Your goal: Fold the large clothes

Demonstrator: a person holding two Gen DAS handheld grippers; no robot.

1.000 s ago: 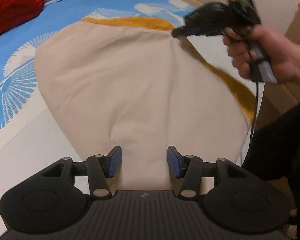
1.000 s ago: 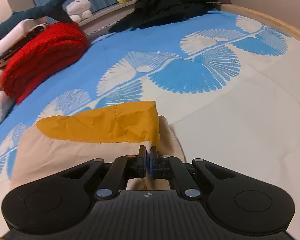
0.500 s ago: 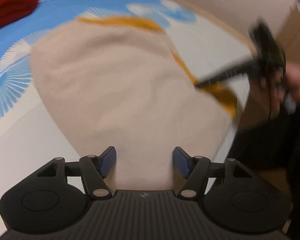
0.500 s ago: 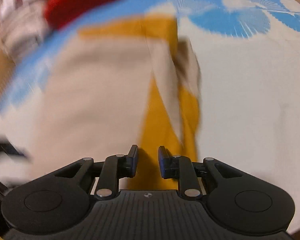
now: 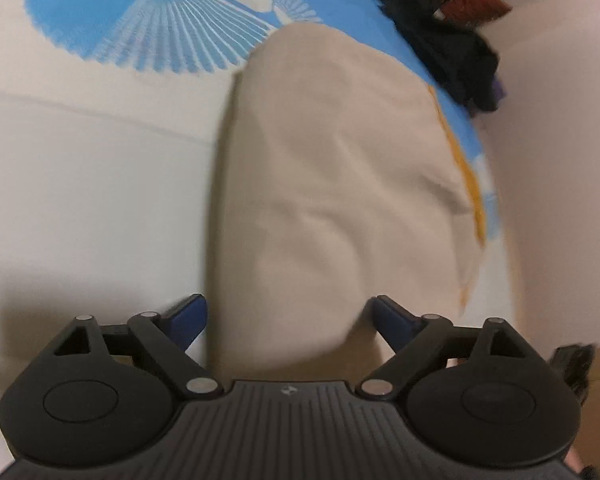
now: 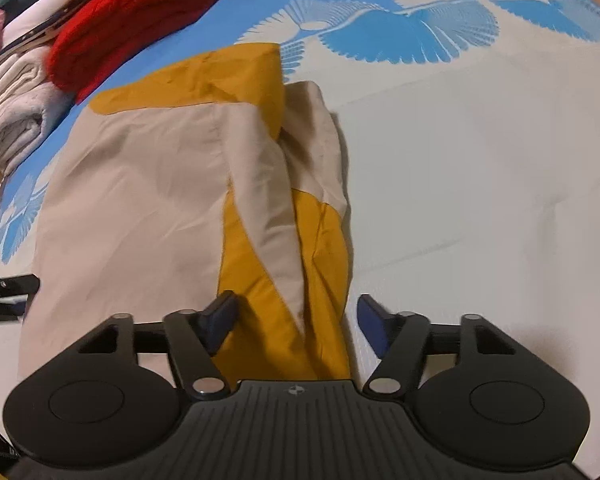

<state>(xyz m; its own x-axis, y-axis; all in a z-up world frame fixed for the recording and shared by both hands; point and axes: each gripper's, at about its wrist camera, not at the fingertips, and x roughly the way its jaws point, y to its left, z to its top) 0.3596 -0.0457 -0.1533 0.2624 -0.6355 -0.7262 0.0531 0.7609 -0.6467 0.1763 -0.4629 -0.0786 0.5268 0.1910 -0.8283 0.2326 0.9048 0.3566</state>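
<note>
A large beige and mustard-yellow garment (image 6: 148, 184) lies partly folded on the bed; it also shows in the left wrist view (image 5: 332, 184). Its right side is bunched into a beige and mustard fold (image 6: 300, 216). My right gripper (image 6: 294, 318) is open, its jaws on either side of the near end of that fold. My left gripper (image 5: 286, 314) is open, its jaws on either side of the garment's near beige edge. The left gripper also shows at the left edge of the right wrist view (image 6: 4, 292).
The bed sheet (image 6: 480, 168) is white with blue fan patterns. A red folded blanket (image 6: 132, 12) and pale folded towels (image 6: 16, 108) lie at the back left. Dark clothes (image 5: 444, 40) lie at the bed's far side, near a wall (image 5: 560, 160).
My right gripper let go of the garment's corner, opened and drew back to the near end of the fold. My left gripper swung round to the garment's other side and opened wider.
</note>
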